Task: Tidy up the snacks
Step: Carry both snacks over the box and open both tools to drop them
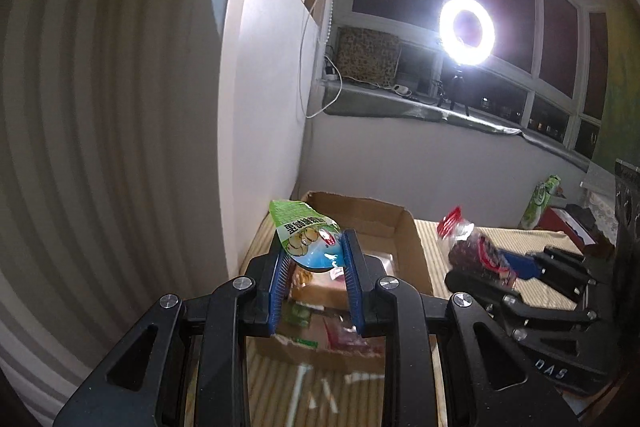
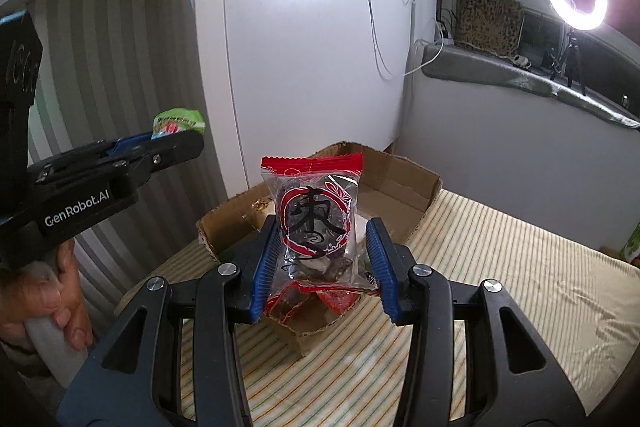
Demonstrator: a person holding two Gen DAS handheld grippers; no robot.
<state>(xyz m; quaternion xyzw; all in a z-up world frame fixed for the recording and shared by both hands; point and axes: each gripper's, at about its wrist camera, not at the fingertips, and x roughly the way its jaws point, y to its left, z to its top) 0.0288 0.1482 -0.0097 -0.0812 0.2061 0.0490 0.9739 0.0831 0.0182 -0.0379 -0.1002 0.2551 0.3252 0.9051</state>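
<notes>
Left wrist view: the left gripper (image 1: 314, 247) holds a green packet (image 1: 308, 239) between its blue fingers (image 1: 351, 259), narrowly set, above the near half of the open cardboard box (image 1: 412, 251). More wrapped snacks (image 1: 340, 331) lie inside the box, which rests on a striped mat (image 1: 536, 247). Right of the box, the right gripper (image 1: 516, 265) carries a red packet (image 1: 472, 247).

Right wrist view: the right gripper (image 2: 326, 239) pinches the red-topped clear packet (image 2: 316, 211) upright between its fingers (image 2: 268, 259), before the box (image 2: 400, 195). Left of the box, a hand (image 2: 44, 303) holds the left gripper (image 2: 176, 139), closed on the green packet (image 2: 178, 121).
</notes>
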